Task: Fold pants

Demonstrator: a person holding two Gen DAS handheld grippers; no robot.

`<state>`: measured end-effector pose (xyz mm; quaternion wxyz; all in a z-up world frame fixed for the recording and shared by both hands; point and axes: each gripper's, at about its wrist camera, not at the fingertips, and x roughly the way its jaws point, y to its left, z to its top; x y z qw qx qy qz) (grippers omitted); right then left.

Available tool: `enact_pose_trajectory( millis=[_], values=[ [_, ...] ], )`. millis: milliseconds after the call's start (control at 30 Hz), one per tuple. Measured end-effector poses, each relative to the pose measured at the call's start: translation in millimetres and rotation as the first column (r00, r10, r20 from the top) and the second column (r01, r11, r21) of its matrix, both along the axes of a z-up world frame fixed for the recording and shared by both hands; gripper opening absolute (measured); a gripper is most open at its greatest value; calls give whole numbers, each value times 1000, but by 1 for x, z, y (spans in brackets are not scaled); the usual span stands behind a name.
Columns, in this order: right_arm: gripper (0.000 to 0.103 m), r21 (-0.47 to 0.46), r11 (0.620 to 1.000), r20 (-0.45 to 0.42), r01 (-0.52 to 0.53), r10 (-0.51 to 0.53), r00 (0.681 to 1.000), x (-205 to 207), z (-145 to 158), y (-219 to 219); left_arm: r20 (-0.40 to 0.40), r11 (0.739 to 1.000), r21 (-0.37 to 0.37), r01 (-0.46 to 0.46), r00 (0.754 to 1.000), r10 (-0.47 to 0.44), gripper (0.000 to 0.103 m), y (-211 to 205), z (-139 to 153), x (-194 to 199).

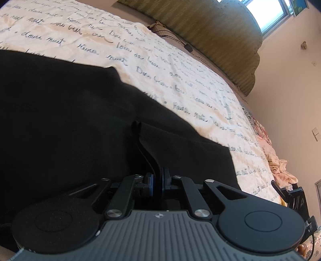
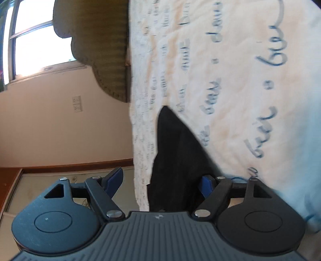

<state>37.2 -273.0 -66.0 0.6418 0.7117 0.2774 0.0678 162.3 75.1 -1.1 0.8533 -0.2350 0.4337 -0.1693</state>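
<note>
Black pants (image 1: 66, 112) lie spread on a cream bedsheet with blue handwriting print (image 1: 160, 66). My left gripper (image 1: 158, 179) is shut on a raised fold of the pants' edge, pinched between its blue pads. In the right wrist view, a dark pointed corner of the pants (image 2: 174, 152) lies between the jaws of my right gripper (image 2: 160, 180), which stand wide open with blue pads (image 2: 114, 177) on either side of the cloth. The other gripper also shows at the right edge of the left wrist view (image 1: 293, 198).
A green padded headboard (image 1: 216, 36) runs along the far side of the bed. A window (image 1: 266, 14) is behind it. A crumpled pinkish blanket (image 1: 278, 162) lies at the bed's far right. The bed's edge, a wooden baseboard and the floor (image 2: 60, 172) show in the right wrist view.
</note>
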Motion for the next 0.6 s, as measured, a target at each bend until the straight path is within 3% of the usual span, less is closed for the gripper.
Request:
enact_pose_trajectory(
  millis=[100, 200, 267, 300, 367, 400, 433, 600],
  values=[
    [75, 10, 1000, 21, 14, -14, 1000, -6, -3, 0, -4, 1000, -11, -24, 1000, 24, 11, 7, -1, -6],
    [76, -147, 989, 57, -2, 11, 998, -7, 20, 7, 49, 999, 25, -35, 998, 33, 11, 11, 12, -15],
    [76, -246, 967, 32, -62, 72, 997, -1, 23, 14, 1, 999, 25, -42, 999, 42, 11, 15, 0, -13],
    [76, -250, 965, 14, -84, 91, 996, 2, 17, 15, -3, 999, 21, -41, 999, 41, 15, 17, -8, -11],
    [76, -236, 969, 36, -73, 84, 996, -1, 16, 14, 23, 999, 19, -38, 999, 38, 15, 17, -9, -13],
    [76, -235, 967, 24, -97, 106, 994, -1, 20, 14, 32, 999, 12, -36, 999, 35, 20, 17, -6, -16],
    [80, -237, 963, 19, -126, 135, 991, -2, 24, 15, 55, 1000, -6, -25, 998, 25, 18, 18, -1, -20],
    [83, -341, 898, 67, -278, 319, 945, -14, 59, 27, 198, 999, 14, -44, 979, 41, 21, 36, 27, -58]
  ],
)
